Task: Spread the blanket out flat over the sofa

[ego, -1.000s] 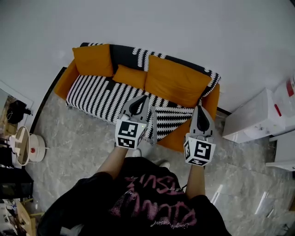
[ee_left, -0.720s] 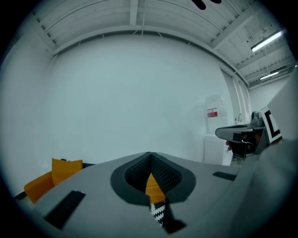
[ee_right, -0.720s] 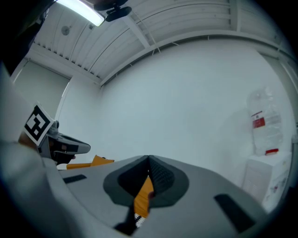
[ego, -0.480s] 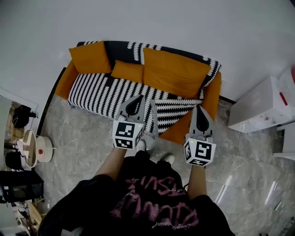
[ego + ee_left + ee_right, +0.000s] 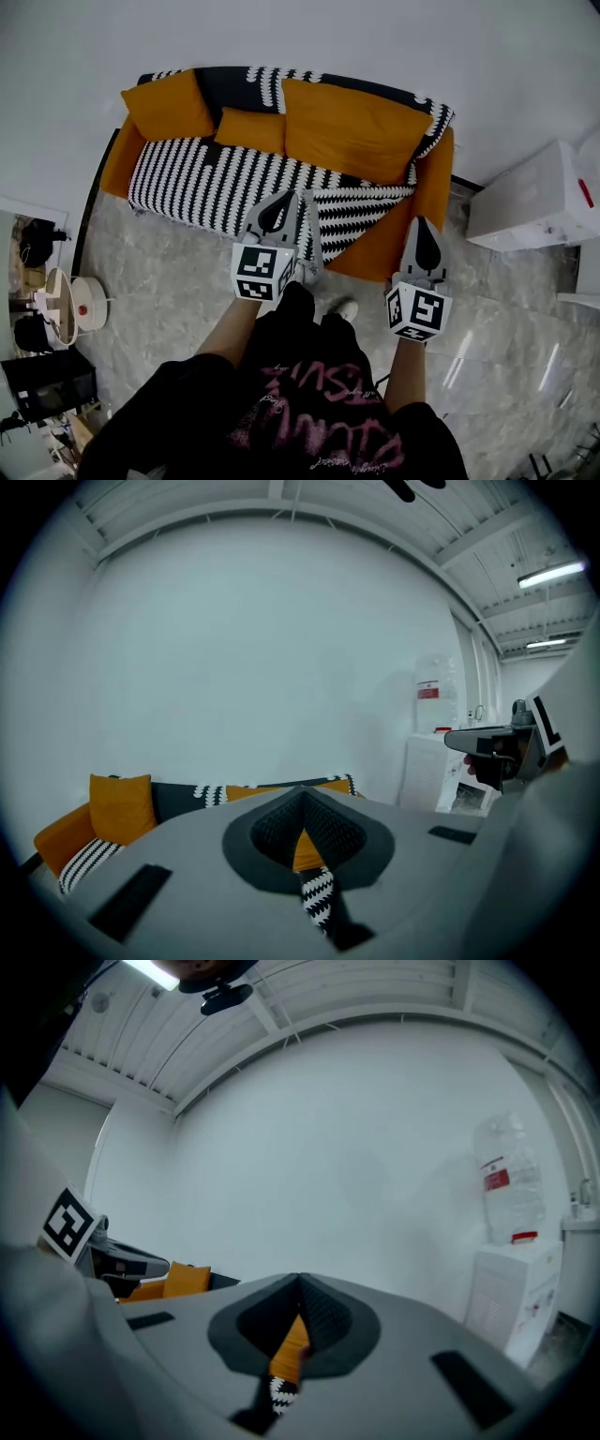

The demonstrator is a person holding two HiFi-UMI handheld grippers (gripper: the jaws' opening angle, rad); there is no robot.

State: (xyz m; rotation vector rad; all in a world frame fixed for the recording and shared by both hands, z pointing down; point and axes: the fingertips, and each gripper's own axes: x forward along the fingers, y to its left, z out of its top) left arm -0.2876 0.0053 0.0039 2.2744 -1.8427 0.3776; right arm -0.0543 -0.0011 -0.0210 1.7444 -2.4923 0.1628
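The left gripper (image 5: 284, 200) and right gripper (image 5: 419, 225) are held pressed together, empty, at frame centre. They are probably poised for the folded-back corner (image 5: 361, 211) of the blanket (image 5: 206, 183), by which the sofa (image 5: 386, 246) is left partly bare.

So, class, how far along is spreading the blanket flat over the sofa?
Done: the blanket covers the left and middle seat of the sofa and shows along its backrest. In hand: nothing; the left gripper and right gripper are shut and empty, short of the sofa. Left: the folded-back corner at the right end leaves the orange seat bare and needs pulling flat.
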